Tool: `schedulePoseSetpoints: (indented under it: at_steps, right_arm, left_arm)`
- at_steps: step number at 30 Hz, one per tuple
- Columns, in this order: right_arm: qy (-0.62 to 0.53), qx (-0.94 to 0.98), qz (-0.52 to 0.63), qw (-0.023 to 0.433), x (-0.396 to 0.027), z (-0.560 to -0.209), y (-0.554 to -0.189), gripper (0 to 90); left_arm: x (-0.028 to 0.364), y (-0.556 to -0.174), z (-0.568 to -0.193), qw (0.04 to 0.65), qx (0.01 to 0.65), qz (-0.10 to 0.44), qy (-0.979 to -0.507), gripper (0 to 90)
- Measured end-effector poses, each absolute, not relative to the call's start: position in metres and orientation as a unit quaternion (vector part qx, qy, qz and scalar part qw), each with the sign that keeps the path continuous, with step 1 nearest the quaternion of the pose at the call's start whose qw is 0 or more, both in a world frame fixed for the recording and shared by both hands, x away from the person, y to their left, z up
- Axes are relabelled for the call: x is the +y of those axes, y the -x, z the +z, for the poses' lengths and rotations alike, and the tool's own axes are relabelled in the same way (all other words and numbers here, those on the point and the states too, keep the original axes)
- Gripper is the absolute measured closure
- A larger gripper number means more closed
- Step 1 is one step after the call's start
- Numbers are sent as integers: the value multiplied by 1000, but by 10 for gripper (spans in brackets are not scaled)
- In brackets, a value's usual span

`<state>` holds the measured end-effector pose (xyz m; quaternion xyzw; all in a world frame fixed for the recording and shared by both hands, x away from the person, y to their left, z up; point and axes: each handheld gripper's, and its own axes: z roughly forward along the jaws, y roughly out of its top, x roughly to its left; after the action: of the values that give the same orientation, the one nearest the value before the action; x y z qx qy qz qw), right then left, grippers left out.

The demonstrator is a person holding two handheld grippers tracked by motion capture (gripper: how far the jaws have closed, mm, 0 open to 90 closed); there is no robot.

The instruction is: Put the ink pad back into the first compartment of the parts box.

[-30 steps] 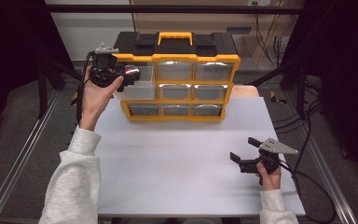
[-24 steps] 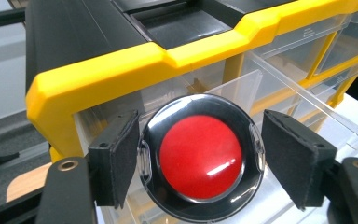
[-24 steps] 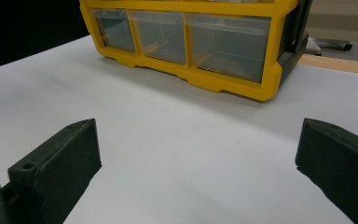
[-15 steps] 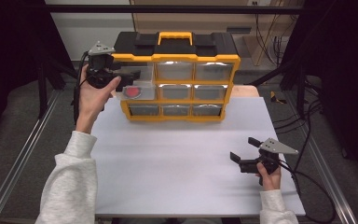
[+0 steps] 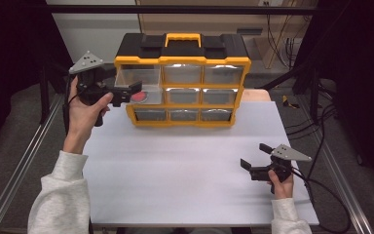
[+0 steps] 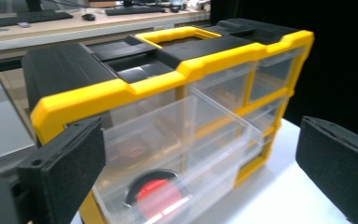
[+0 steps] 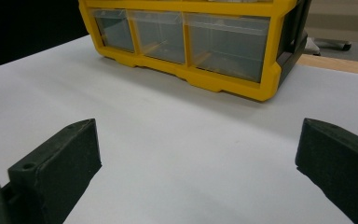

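- High view: a yellow-and-black organizer box (image 5: 182, 80) stands at the far side of the white table (image 5: 175, 170). Its clear middle-left drawer (image 5: 139, 90) is pulled out toward the person, and a red round thing (image 5: 138, 96) lies inside it.
- The left gripper (image 5: 126, 91) is held up at the box's left end, just beside the pulled-out drawer. Its jaws have just been opening and now stand spread, with nothing pinched between them.
- The right gripper (image 5: 255, 161) rests low at the near right of the table, well apart from the box, jaws spread and empty.
- Left gripper view: the two black jaws stand wide at either edge, and the open drawer (image 6: 177, 154) sits between and beyond them, untouched. The red round thing (image 6: 161, 193), ringed in black, lies on the drawer's floor near its front wall.
- Right gripper view: the jaws are parted over bare white table (image 7: 191, 154). The bottom row of the box's closed clear drawers (image 7: 182, 35) shows further off.
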<state>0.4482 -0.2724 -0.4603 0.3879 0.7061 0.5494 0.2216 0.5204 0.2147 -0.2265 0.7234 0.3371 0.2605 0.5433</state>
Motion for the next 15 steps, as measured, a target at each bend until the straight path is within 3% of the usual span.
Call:
schedulePoseSetpoints:
  at_steps: [15]
  right_arm:
    - [-388,707,549,221,-272,-460,-448,4]
  left_arm:
    - [231,-489,-267,557,332,260,-715,0]
